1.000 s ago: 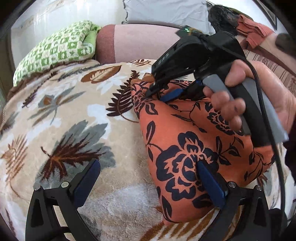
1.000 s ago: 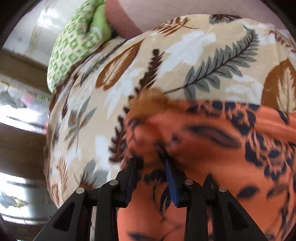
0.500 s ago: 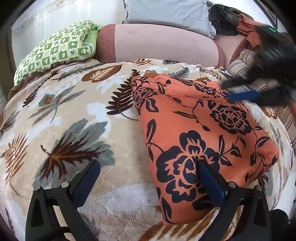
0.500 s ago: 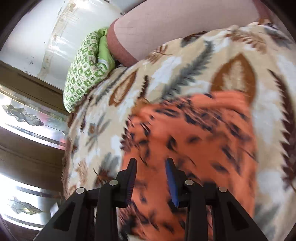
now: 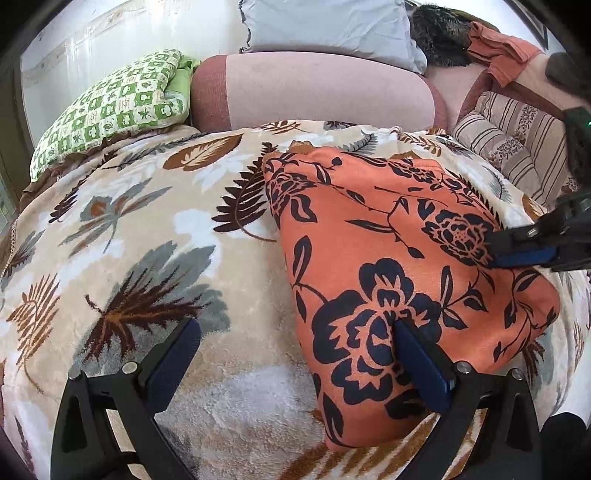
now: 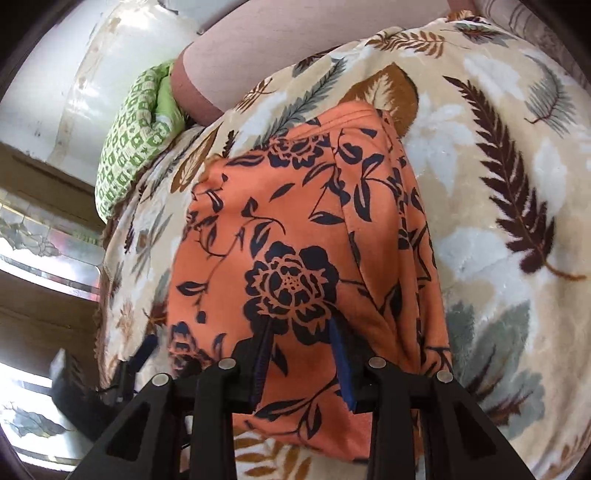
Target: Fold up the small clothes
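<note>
An orange garment with dark flowers (image 5: 388, 240) lies folded and flat on the leaf-patterned blanket (image 5: 129, 240). My left gripper (image 5: 295, 325) stands wide open. Its right finger (image 5: 417, 362) rests on the garment's near left part, and its left finger is over bare blanket. At the garment's right side, my right gripper (image 5: 498, 256) comes in from the frame edge. In the right wrist view the right gripper (image 6: 301, 326) sits low over the garment (image 6: 295, 229), jaws narrowly apart. The cloth between them lies flat, not pinched.
A green checked pillow (image 5: 110, 107) lies at the far left, with a pink bolster (image 5: 314, 92) and a grey pillow (image 5: 325, 26) behind the blanket. A striped cushion (image 5: 517, 147) and another orange cloth (image 5: 498, 48) are at the back right.
The right gripper and the hand holding it left the garment's far corner and swung across to its right side. The garment now lies flat. The left gripper stayed put.
</note>
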### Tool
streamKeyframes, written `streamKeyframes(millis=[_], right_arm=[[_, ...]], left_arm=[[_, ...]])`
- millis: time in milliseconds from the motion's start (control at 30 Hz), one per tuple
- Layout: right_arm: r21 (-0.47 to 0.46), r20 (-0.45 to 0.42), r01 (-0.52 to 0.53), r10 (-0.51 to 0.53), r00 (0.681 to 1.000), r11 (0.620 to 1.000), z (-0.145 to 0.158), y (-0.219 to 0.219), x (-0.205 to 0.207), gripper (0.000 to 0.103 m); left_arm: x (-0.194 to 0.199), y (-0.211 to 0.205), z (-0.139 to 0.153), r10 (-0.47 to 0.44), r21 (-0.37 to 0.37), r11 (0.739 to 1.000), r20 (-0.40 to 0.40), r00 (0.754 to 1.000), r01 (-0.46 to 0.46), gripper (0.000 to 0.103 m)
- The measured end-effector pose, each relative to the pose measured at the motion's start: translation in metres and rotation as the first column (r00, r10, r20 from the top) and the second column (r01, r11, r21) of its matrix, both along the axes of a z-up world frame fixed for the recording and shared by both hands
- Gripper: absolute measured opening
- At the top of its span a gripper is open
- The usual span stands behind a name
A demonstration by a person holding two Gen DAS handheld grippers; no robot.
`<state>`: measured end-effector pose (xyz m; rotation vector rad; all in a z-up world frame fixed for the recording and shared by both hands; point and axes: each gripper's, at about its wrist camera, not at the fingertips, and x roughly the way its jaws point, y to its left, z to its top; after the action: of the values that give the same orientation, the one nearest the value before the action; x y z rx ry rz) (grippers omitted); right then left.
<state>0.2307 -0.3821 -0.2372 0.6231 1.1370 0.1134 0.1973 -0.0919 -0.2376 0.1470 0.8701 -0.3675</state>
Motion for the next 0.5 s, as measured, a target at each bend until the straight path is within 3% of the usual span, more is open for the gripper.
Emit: streamKeyframes(millis=[233,333,400,500], right_arm=[[-0.040,0.001,-0.004,0.004,1.000,0.999,0.019,0.006,-0.035,0.036],[-0.080,-0.039,-0.028,0.025,0.999,0.996,0.000,0.008,-0.040,0.036],[-0.052,-0.066,-0.016,0.012,0.998,0.999,-0.021,0.005,-0.037,0.036],[-0.047,-0.055,-0.009,0.007,0.998,0.999,-0.024,0.005,-0.034,0.036]], left_arm=[[0.000,-0.001,0.001,0.000,0.002,1.000,-0.003,1.000,0.000,0.103],[0.000,-0.001,-0.001,-0.004,0.001,1.000,-0.006,1.000,0.004,0.103],[0.000,-0.002,-0.001,-0.004,0.007,1.000,0.001,1.000,0.004,0.103],[-0.001,-0.001,-0.001,-0.007,0.009,1.000,0.006,1.000,0.007,0.103]])
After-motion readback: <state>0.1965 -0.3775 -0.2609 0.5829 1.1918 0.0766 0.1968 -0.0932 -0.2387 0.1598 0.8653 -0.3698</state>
